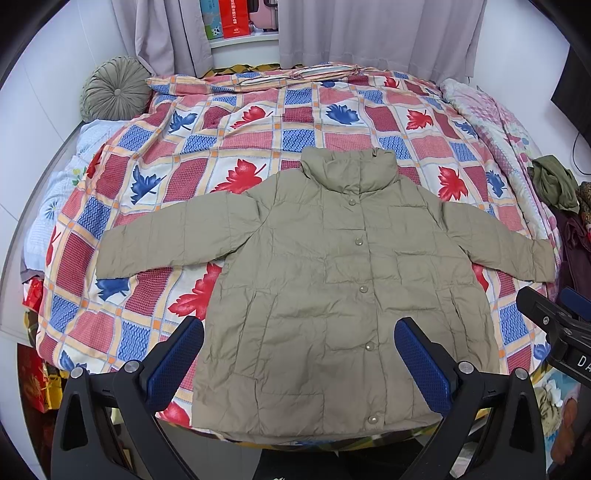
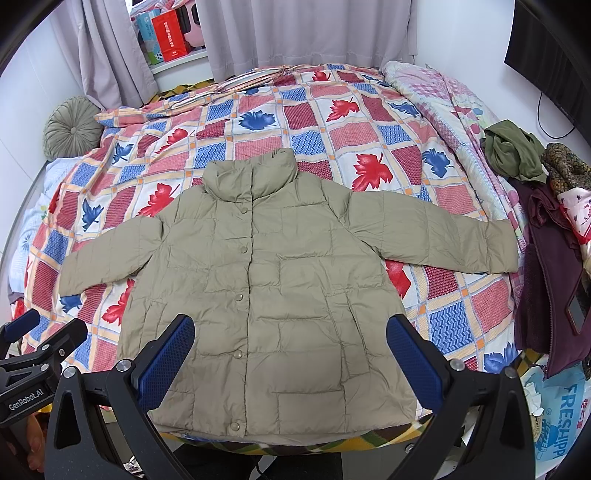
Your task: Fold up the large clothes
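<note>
A bed fills the room under grey curtains (image 1: 369,33), spread with a quilt (image 1: 258,140) checked in red and blue squares with leaf prints. A round grey-green cushion (image 1: 114,88) sits at the far left corner of the bed, and a heap of clothes (image 2: 546,221) lies along the right edge.

A khaki padded jacket (image 1: 325,280) lies flat, front up, on the near half of the quilt. It is snapped closed down the middle, its collar pointing toward the curtains and both sleeves stretched out to the sides. Its hem reaches the near edge of the bed.

The left gripper (image 1: 299,365) hangs above the lower part of the jacket with its blue-padded fingers spread wide and nothing between them. The right gripper (image 2: 290,362) hovers beside it over the same hem area, its fingers likewise spread apart and empty. Neither one touches the cloth.
</note>
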Demonstrator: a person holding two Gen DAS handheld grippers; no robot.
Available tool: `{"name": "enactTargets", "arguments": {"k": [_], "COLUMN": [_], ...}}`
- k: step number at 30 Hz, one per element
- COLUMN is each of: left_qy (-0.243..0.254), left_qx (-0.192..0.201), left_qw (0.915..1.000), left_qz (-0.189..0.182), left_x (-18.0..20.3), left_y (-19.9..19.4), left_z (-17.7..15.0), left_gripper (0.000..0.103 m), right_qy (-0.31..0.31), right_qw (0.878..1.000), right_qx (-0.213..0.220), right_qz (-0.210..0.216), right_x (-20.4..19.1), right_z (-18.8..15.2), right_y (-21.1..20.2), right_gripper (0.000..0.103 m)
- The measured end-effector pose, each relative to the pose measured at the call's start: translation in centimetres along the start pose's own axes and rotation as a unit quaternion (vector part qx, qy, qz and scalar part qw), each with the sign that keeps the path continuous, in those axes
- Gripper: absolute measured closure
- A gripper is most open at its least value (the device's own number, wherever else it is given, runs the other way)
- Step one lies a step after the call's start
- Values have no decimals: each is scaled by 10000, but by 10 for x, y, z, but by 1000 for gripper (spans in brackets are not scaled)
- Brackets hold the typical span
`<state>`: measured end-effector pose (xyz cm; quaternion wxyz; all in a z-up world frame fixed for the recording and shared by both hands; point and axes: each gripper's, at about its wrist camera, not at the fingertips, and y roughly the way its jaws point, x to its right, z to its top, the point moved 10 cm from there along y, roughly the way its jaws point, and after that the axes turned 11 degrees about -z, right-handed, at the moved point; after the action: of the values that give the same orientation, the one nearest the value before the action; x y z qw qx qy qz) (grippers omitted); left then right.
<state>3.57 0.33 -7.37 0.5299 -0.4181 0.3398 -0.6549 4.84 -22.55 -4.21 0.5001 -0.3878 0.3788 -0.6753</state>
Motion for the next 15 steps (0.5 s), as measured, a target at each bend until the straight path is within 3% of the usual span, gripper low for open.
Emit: {"name": "enactTargets", "arguments": {"k": [15], "left_qy": [-1], "left_qx": [-1], "left_qw": [10000], "left_qz": [4], "left_x": [0], "left_y": [0], "left_z": [0], "left_gripper": [0], "right_qy": [0], "right_qw": [10000], "right_qx": [7], "right_qz": [3], "right_x": [0], "right_z": [0], "right_y": [0], "right_gripper": [0]}}
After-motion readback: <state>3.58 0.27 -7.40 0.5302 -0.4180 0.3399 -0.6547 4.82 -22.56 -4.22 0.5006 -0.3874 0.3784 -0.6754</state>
